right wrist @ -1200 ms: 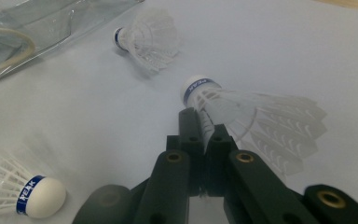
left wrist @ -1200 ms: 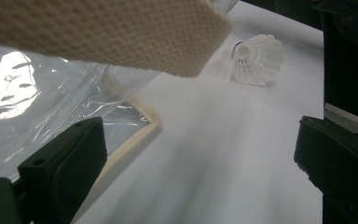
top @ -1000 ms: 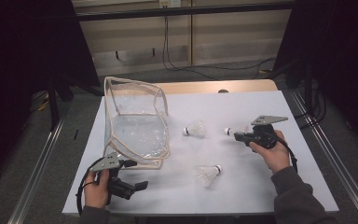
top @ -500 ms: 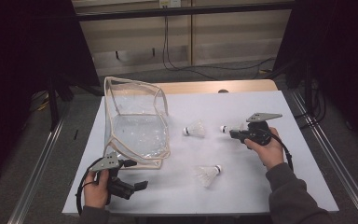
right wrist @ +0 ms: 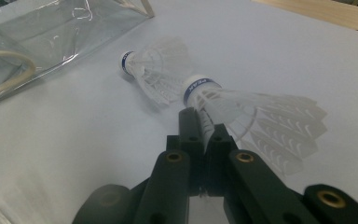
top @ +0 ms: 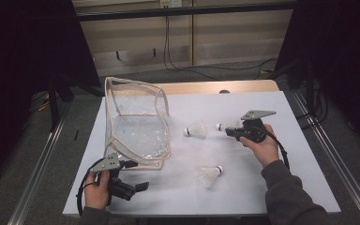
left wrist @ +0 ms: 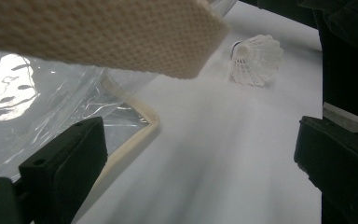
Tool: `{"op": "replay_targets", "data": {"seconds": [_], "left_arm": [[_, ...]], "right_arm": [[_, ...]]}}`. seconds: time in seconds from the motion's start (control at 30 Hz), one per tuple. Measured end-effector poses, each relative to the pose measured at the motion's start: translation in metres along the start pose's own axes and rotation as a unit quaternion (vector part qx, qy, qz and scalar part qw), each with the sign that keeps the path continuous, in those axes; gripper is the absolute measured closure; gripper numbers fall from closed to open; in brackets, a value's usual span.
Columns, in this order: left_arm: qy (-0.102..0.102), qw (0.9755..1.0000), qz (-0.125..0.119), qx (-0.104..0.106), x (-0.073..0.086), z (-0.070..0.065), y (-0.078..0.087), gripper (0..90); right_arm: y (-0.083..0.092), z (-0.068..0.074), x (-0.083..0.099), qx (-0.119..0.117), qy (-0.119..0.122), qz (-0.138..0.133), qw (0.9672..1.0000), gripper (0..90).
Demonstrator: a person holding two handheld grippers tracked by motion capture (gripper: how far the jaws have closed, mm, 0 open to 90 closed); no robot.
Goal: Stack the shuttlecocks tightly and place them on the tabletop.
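A dim room with dark curtains at both sides and a pale wall at the top of the high view; a white table [top: 281,187] fills the middle, its wooden edge showing at the far side. A clear bag [top: 136,126] with cream trim stands left of centre, its mouth gaping; in the left gripper view its plastic fills the left half and a cream strap [left wrist: 102,32] crosses the top.

The right gripper [top: 230,131] sits right of centre in the high view, held by a hand [top: 262,147] coming from the lower right; its fingers are pressed together on the feathers of a shuttle [right wrist: 242,105], just behind the cork, which points toward the bag; the shuttle shows at the fingertips in the high view too [top: 225,126]. A second shuttle [top: 197,130] lies on the table just left of it, between it and the bag; in the right gripper view it lies just beyond the held one [right wrist: 156,70]. A third shuttle [top: 209,174] lies lower, near the middle of the frame; it shows at upper right in the left gripper view [left wrist: 255,59].

The left gripper [top: 143,186] rests at lower left in the person's other hand [top: 97,190], just below the bag's near corner; its fingers stand spread with bare table between them.
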State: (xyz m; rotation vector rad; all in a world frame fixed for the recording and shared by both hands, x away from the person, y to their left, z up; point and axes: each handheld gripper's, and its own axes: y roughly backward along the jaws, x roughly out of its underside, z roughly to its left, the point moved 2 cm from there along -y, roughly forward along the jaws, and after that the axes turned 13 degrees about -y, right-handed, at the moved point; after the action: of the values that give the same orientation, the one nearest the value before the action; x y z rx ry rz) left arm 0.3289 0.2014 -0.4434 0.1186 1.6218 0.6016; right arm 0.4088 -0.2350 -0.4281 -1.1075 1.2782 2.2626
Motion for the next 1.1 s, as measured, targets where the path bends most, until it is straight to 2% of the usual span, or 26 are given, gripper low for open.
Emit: {"op": "replay_targets", "data": {"seconds": [0.37,0.7,1.1], "left_arm": [[0.0,1.0,0.001,0.002,0.0,0.0,-0.001,2.6],[0.001,1.0,0.0,0.003,0.001,0.0,-0.001,2.6],[0.0,1.0,0.002,0.004,0.001,0.0,-0.001,2.6]], "right_arm": [[-0.005,0.001,-0.004,-0.003,0.002,-0.001,1.0,89.3],[-0.012,0.006,-0.013,-0.008,0.017,-0.002,0.9998,89.2],[-0.019,0.004,-0.017,-0.006,0.013,-0.001,0.9999,89.1]]}}
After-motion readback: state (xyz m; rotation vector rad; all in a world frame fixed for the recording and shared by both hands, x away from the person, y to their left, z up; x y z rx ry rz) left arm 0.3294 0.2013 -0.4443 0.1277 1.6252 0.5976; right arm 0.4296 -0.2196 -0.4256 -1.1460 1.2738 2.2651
